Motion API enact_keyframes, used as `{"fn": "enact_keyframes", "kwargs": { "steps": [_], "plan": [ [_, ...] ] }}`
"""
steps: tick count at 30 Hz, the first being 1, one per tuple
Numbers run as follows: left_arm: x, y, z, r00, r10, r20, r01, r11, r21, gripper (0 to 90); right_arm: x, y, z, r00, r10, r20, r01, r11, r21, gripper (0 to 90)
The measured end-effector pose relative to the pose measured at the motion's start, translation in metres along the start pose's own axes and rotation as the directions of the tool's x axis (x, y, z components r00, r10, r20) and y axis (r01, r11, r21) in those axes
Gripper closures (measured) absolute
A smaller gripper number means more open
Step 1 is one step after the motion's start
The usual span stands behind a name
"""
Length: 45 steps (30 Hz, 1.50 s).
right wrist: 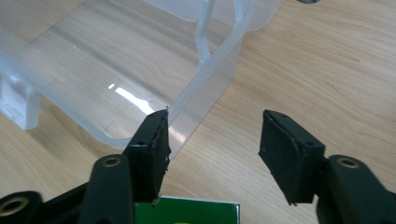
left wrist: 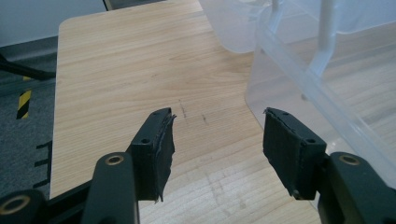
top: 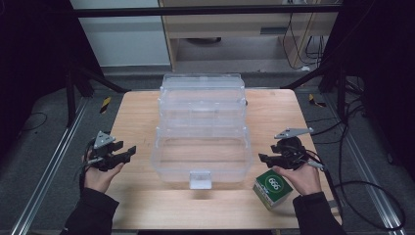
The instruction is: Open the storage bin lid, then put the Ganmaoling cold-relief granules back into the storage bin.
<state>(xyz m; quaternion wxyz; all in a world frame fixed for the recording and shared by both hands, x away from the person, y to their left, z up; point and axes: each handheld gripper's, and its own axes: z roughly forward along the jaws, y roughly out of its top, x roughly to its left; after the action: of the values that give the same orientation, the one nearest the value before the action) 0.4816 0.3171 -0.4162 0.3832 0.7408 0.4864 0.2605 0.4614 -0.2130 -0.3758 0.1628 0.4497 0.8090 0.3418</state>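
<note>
A clear box [top: 201, 132] sits mid-table [top: 137, 117], a carton [top: 272, 187] near its front right corner.

Tool [right wrist: 214, 140] jaws apart above green box [right wrist: 187, 213], beside clear bin [right wrist: 205, 88].

From my feed I see a light wooden table [top: 137, 117] standing on grey carpet floor [top: 44, 132]. Beyond it sit a white panel [top: 122, 39] and a pale wooden cabinet [top: 230, 24]; cables [top: 313, 46] trail at the right, darkness on both sides.
</note>
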Motion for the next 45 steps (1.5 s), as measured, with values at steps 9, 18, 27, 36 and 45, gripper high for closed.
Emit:
{"fn": "enact_keyframes", "kwargs": {
  "steps": [9, 18, 27, 36, 45],
  "plan": [
    [0.005, -0.003, 0.003, 0.9999, 0.007, -0.012, -0.007, 0.9999, 0.013, 38.8, 0.0, 0.0, -0.001, 0.9997, 0.02, -0.011, -0.019, 0.9989, 0.044, 25.8],
    [0.01, -0.011, 0.011, 0.9997, 0.008, -0.022, -0.007, 0.9988, 0.049, 36.0, 0.008, -0.01, -0.005, 1.0, 0.0, 0.003, -0.001, 0.9946, 0.104, 17.7],
    [0.014, -0.019, 0.016, 0.9983, 0.005, -0.059, -0.001, 0.9967, 0.081, 34.3, 0.012, -0.015, -0.012, 0.9995, 0.0, 0.033, -0.006, 0.9852, 0.171, 14.2],
    [0.015, -0.019, 0.016, 0.9983, 0.011, -0.058, -0.006, 0.9963, 0.086, 34.0, 0.023, -0.023, -0.001, 0.9991, -0.029, 0.032, 0.018, 0.9539, 0.299, 6.3],
    [0.015, -0.019, 0.015, 0.9984, 0.013, -0.056, -0.008, 0.9963, 0.085, 34.0, 0.027, -0.026, 0.007, 0.999, -0.035, 0.03, 0.021, 0.9272, 0.374, 2.7]
  ]
}}
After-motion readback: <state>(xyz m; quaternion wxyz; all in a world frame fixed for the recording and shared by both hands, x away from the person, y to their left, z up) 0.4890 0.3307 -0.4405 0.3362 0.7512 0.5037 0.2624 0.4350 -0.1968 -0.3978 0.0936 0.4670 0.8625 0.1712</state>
